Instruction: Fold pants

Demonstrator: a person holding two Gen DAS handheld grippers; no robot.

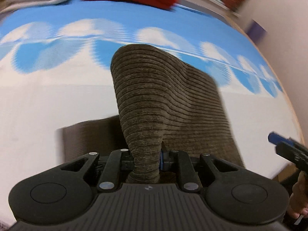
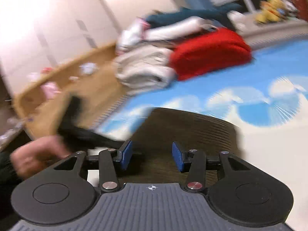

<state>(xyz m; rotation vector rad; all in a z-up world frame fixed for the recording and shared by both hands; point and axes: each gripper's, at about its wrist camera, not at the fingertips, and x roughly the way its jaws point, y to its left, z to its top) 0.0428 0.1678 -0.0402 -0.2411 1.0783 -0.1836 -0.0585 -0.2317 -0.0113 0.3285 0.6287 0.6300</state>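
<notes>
Brown corduroy pants (image 1: 163,100) lie on a bed sheet with a blue-and-white cloud print (image 1: 57,96). My left gripper (image 1: 147,159) is shut on a bunched fold of the pants and lifts it off the sheet, so the cloth stands up in front of the camera. My right gripper (image 2: 152,156) is open with nothing between its blue pads (image 2: 178,156). It hovers over a flat part of the pants (image 2: 184,127). The right gripper also shows at the right edge of the left wrist view (image 1: 288,150). The right wrist view is motion-blurred.
A folded red garment (image 2: 209,53) and a pile of white and beige clothes (image 2: 142,67) lie at the far end of the bed. A wooden bed frame (image 2: 57,84) runs along the left. A hand (image 2: 34,157) shows at the lower left.
</notes>
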